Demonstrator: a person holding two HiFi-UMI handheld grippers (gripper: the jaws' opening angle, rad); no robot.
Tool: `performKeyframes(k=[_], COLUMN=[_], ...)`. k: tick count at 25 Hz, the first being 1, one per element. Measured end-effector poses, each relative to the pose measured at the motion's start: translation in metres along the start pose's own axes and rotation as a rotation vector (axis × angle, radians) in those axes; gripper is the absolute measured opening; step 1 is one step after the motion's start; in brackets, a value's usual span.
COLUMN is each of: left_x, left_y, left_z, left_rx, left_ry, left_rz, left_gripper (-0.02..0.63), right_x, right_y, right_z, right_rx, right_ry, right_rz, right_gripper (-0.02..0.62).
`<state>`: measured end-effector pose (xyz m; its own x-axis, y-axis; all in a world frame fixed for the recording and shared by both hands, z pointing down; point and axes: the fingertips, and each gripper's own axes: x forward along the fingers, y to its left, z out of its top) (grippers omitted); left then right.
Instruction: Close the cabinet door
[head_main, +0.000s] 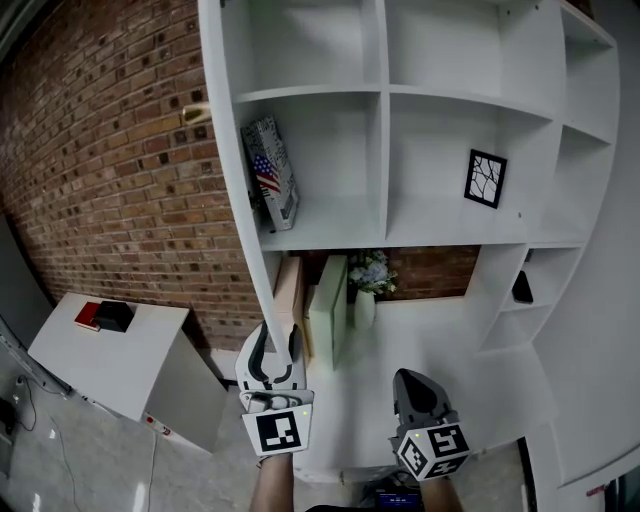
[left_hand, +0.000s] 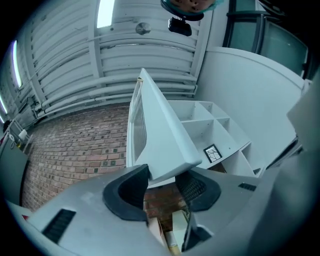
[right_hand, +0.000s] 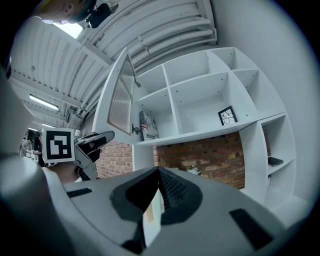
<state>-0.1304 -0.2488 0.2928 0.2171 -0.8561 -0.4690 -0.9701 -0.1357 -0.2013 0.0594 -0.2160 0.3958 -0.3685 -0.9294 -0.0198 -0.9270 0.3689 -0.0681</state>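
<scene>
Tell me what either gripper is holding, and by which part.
Nothing is clamped: the left gripper's open jaws straddle the cabinet door's lower corner; the right gripper is shut, empty.

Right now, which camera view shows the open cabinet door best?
The right gripper view: the cabinet door shows its whole ribbed face, swung out. The head view shows it edge-on, a thin white strip. The left gripper view shows only its lower corner, close up, between the left hand-held gripper's jaws.

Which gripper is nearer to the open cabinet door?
Left. The left gripper has the lower corner of the cabinet door between its fingers; the right gripper hangs off to the right, clear of it, fingers together.
</scene>
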Motion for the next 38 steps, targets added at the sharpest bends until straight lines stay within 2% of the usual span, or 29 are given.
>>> performKeyframes(k=[3,7,11,28,38], left_x=[0.002,0.011,0.019,0.047,0.075], left_y=[-0.004,-0.020,-0.032,-0.063,-0.086], left_z=[0.001,0.001,0.000,-0.014,-0.025], left_rx=[0.038,0.134,0.193,0.226,0.258], left_ry=[0.002,0.002,0.007,0.025,0.044], left_rz=[-0.026,-0.064,-0.080,-0.112,-0.173], left_gripper=[0.169,0.189,0.198,0.224,0.230], right_x=[-0.004,-0.009,-0.010,-0.011,-0.011], right_y=[0.001,-0.014,-0.028,-0.069,-0.095], right_z=[0.002,0.001,0.002,-0.007,-0.012], right_rx=[-0.002,0.004,0.011,0.031,0.041], right_ry=[-0.001,-0.002,-0.004,0.016,0.036], right_rz=[-0.022,-0.054,-0.075,-0.127,-0.177], right_gripper=[0.000,0.000,0.000,0.000,0.000])
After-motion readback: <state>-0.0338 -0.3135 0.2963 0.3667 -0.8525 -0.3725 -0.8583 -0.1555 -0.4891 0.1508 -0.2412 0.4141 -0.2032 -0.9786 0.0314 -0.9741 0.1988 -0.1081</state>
